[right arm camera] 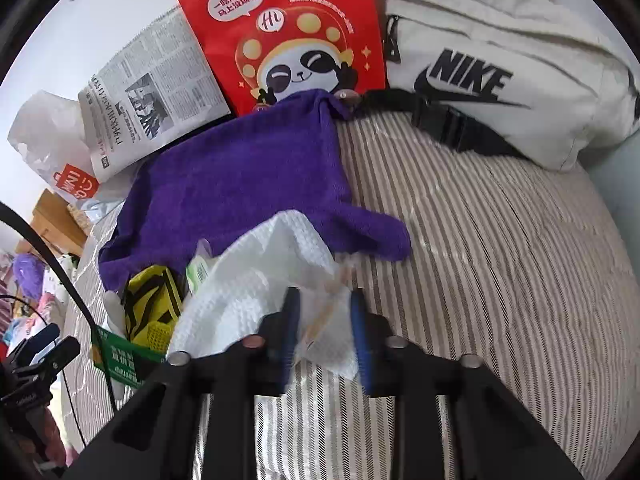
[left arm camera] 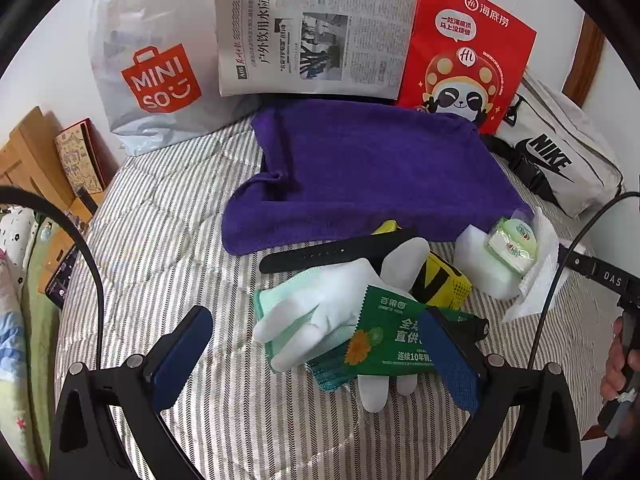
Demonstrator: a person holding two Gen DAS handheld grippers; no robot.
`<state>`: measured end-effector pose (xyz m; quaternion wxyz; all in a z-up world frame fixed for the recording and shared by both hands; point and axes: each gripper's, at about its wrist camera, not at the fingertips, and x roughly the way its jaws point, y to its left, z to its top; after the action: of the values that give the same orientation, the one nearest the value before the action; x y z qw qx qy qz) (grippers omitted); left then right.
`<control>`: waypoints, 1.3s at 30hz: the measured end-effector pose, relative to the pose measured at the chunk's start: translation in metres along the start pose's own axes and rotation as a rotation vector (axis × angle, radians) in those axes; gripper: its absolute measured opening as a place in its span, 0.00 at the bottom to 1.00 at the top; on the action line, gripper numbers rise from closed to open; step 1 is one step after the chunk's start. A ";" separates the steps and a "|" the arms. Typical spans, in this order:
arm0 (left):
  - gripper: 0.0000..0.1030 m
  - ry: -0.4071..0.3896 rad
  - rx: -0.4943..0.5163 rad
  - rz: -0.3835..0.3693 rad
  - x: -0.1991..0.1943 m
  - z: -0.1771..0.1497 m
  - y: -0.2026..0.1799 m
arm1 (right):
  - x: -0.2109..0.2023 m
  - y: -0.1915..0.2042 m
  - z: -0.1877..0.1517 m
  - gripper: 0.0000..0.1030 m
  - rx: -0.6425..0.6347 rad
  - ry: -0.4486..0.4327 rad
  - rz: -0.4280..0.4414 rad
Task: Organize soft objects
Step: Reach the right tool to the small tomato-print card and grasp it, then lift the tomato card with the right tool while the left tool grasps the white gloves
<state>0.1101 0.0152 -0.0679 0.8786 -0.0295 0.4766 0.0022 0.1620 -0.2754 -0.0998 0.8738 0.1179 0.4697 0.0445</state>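
The right gripper (right arm camera: 324,328) has its blue pads drawn close together, pinching the near edge of a white paper towel (right arm camera: 256,284) that lies on the striped bedcover (right arm camera: 480,240) just beside the purple towel (right arm camera: 240,184), which spreads toward 12 o'clock. The left gripper (left arm camera: 316,344) is spread wide over a pile at the centre of its view: a white glove (left arm camera: 332,296) under a green packet (left arm camera: 384,340), with a black strap (left arm camera: 332,256) at 12 o'clock and a yellow-and-black mesh item (left arm camera: 444,284) at 2 o'clock. Neither left pad touches the pile.
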 end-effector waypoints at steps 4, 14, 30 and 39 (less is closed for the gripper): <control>1.00 0.014 0.013 0.004 0.004 -0.001 -0.003 | 0.001 -0.010 -0.005 0.11 0.010 0.010 -0.004; 1.00 0.024 0.003 0.011 0.006 -0.006 0.011 | -0.013 -0.018 -0.006 0.04 -0.010 -0.030 -0.013; 1.00 0.004 0.018 -0.059 0.004 -0.011 0.011 | -0.074 -0.029 -0.021 0.04 -0.049 -0.142 -0.066; 0.98 -0.006 0.084 -0.128 0.014 -0.012 -0.007 | -0.048 -0.032 -0.041 0.04 -0.044 -0.055 -0.047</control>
<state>0.1077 0.0072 -0.0860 0.8788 -0.0229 0.4709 -0.0740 0.1002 -0.3089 -0.0912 0.8895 0.0885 0.4473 0.0310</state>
